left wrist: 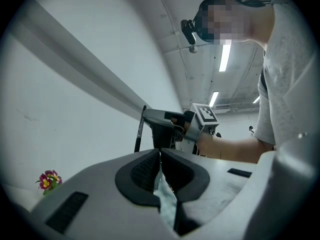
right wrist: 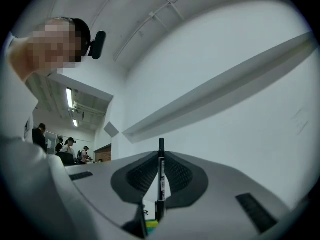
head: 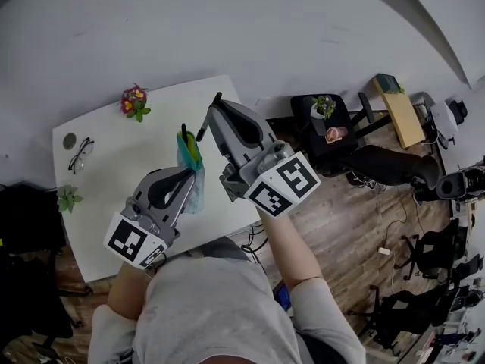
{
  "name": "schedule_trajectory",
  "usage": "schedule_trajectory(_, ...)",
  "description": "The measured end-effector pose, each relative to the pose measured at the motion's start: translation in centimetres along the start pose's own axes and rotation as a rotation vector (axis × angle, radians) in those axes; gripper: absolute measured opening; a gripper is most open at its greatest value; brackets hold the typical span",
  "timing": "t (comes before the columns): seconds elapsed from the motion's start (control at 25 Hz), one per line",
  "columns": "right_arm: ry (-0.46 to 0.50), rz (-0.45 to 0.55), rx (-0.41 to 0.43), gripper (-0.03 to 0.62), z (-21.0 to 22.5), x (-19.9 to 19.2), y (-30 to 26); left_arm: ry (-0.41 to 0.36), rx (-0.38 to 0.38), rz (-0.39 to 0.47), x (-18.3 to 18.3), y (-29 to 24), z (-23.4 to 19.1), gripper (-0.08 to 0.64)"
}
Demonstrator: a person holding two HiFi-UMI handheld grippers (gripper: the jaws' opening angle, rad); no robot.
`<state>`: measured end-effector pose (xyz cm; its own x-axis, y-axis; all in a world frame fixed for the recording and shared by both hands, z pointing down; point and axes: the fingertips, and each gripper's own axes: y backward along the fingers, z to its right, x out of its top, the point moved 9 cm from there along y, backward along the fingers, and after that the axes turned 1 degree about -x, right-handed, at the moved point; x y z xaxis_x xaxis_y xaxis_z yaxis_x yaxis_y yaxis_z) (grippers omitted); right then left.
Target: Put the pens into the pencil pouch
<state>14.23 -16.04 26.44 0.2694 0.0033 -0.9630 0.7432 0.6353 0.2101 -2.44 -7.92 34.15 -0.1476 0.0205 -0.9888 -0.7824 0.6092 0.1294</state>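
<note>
Holding the translucent teal fabric pencil pouch (head: pixel 194 188) upright over the white table (head: pixel 121 165), our left gripper (left wrist: pixel 160 156) has its jaws pinched shut on the pouch's edge. Our right gripper (head: pixel 216 116) clamps a slim black pen (right wrist: pixel 161 176) between closed jaws, just beside the pouch's open mouth. Other pens (head: pixel 189 144) poke out of it (one black, one yellow-green, as far as we can tell). We judge insertion is in hand; next we must aim the pen's end at the opening, lower it in, then release.
</note>
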Motion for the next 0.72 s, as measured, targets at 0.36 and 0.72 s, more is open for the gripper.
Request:
schedule_trajectory(0.36, -0.067, -0.08, 0.055, 0.055, -1.3, -2.5, -0.4, -0.013, 0.003, 0.018, 0.6, 0.3, 0.3, 0.034)
schedule_trajectory(0.72, -0.117, -0.193, 0.103, 0.055, -2.3, -4.5, -0.1, -0.032, 0.019, 0.031, 1.3, 1.3, 0.3, 0.034)
